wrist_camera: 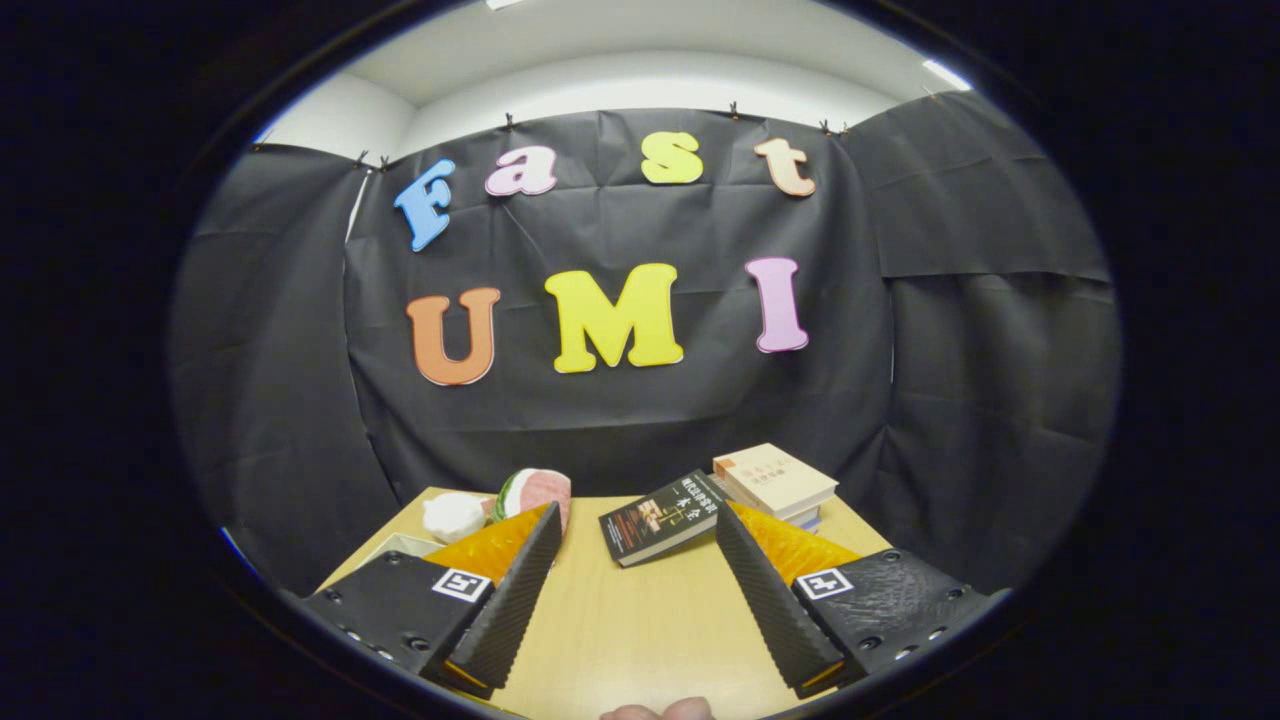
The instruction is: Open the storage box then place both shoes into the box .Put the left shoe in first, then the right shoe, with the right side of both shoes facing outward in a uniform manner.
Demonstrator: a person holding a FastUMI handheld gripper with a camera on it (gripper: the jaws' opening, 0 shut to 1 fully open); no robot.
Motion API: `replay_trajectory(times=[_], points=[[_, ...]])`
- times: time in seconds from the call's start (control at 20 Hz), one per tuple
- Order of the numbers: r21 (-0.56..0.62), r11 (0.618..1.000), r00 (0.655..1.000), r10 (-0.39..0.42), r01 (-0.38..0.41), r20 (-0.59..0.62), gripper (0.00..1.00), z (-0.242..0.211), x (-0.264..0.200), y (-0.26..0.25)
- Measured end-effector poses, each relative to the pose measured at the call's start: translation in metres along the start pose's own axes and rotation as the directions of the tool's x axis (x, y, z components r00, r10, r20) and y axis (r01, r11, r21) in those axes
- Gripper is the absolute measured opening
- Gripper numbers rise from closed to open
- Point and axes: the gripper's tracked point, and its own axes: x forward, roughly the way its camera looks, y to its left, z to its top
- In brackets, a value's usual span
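Observation:
My gripper [636, 522] is open, its two fingers spread wide over a light wooden table [640, 620] with nothing between them. A dark book [662, 516] lies just beyond the fingertips, nearer the right finger. Beyond the left finger sit a white rounded object [453, 516] and a pink-and-green rounded object [535, 492]. A pale rim of a box or tray [400, 545] peeks out beside the left finger; I cannot tell what it is.
A stack of books with a tan cover [775, 482] stands at the table's far right, behind the right finger. The black cloth wall closes the booth right behind the table. A fingertip of a person's hand [657, 711] shows at the near edge.

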Motion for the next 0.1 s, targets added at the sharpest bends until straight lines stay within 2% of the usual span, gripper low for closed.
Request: replay_trajectory(times=[0.1], points=[[-0.001, 1.0, 1.0, 0.006, -0.006, 0.002, 0.95, -0.0003, 0.0008, 0.0037]])
